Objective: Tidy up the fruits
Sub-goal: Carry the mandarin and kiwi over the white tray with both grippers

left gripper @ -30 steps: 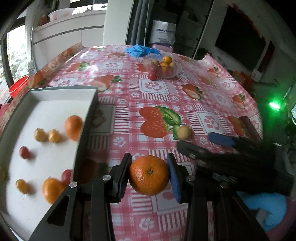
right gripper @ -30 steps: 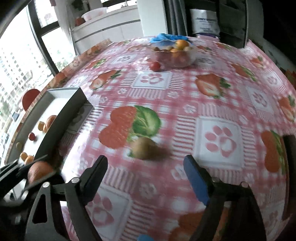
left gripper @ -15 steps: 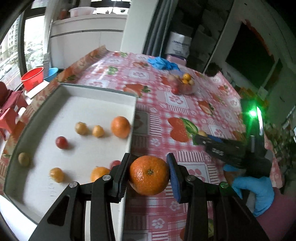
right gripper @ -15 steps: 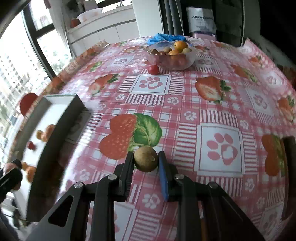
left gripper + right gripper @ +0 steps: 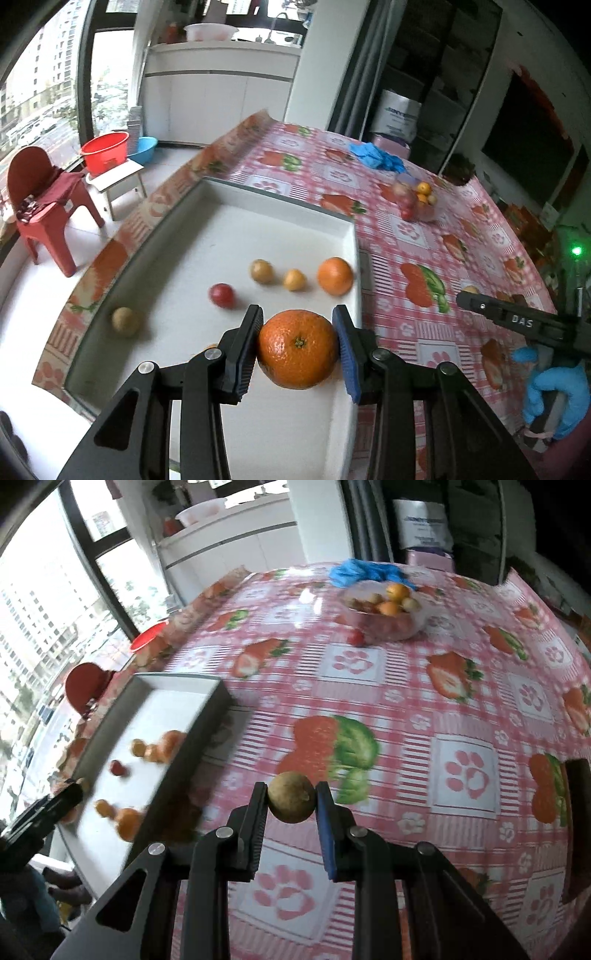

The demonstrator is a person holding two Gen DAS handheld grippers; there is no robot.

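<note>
My left gripper (image 5: 298, 349) is shut on a large orange (image 5: 298, 350) and holds it above the right side of the white tray (image 5: 349, 406). Several small fruits lie in the tray: another orange (image 5: 334, 276), a red one (image 5: 221, 295), a yellow one (image 5: 294, 279) and brown ones (image 5: 262, 270). My right gripper (image 5: 291, 802) is shut on a small brown-green round fruit (image 5: 291, 802), lifted over the strawberry-print tablecloth (image 5: 461, 768) to the right of the tray (image 5: 199, 716). A clear bowl (image 5: 384, 613) of mixed fruit stands at the far end.
A loose red fruit (image 5: 355, 637) lies beside the bowl, and blue gloves (image 5: 365, 572) are bunched behind it. A blue-gloved hand (image 5: 554, 395) holds the right gripper's handle. Left of the table stand a red chair (image 5: 44, 199) and a stool with red and blue basins (image 5: 107, 147).
The right gripper closed on the brown-green fruit and lifted it off the cloth. The left gripper carried the orange leftward, from the table's edge beside the tray to above the tray.
</note>
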